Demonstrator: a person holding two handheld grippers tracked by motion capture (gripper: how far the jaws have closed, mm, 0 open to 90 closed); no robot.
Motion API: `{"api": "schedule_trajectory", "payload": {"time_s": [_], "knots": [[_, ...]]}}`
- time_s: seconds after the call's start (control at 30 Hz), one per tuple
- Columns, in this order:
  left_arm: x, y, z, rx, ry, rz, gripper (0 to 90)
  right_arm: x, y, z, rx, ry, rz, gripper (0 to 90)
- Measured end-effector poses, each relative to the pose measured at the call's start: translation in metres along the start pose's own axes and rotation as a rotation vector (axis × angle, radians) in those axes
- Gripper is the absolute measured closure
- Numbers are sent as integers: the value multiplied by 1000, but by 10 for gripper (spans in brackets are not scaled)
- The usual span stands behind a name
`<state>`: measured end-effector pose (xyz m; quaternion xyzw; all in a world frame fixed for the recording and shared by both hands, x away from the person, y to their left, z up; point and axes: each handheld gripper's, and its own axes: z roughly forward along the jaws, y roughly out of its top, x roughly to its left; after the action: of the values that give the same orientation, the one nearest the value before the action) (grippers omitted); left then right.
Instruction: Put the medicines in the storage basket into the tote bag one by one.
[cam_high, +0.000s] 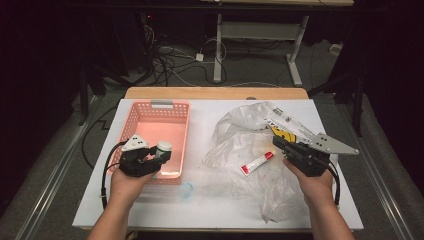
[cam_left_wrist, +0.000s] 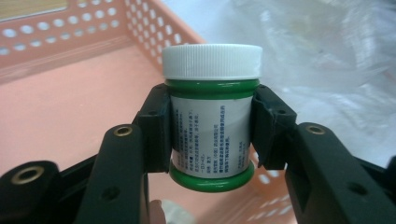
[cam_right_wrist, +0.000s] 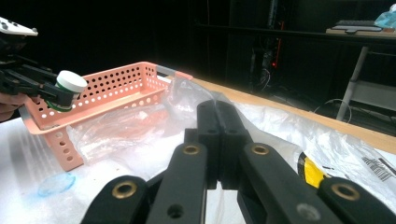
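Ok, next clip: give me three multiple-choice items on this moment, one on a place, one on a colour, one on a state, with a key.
1. Where is the jar held by the left gripper?
A. Over the pink basket
B. On the plastic bag
C. On the floor

2. What colour is the jar's lid?
A. Red
B. White
C. Black

3. How do the right gripper's jaws stand?
A. Wide open
B. Clamped on the tube
C. Closed together with nothing between them

Key: 1 A, the left gripper view shows the basket floor behind the jar. 2 B, a ribbed white cap tops the green jar. 3 C, the right gripper view shows the jaws meeting, and the tube lies apart on the bag.
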<state>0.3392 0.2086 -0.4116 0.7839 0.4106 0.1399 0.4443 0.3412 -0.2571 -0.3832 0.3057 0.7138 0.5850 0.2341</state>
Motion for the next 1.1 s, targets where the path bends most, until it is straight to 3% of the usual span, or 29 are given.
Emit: {"api": "schedule_trajectory", "payload": {"time_s": [0.4, 0.53, 0.63, 0.87, 1.1], "knots": [[-32, 9, -5, -36, -74, 42, 541, 1, 2, -3, -11, -1, 1, 900], [-44, 11, -4, -37, -76, 74, 541, 1, 3, -4, -13, 0, -2, 900], [-51, 12, -2, -43, -92, 76, 541, 0, 3, -4, -16, -2, 1, 900], [-65, 11, 6, -37, -154, 93, 541, 0, 3, -5, -19, -3, -2, 900], [-78, 10, 15, -18, -185, 111, 541, 0, 4, -5, -19, -1, -6, 900]]}}
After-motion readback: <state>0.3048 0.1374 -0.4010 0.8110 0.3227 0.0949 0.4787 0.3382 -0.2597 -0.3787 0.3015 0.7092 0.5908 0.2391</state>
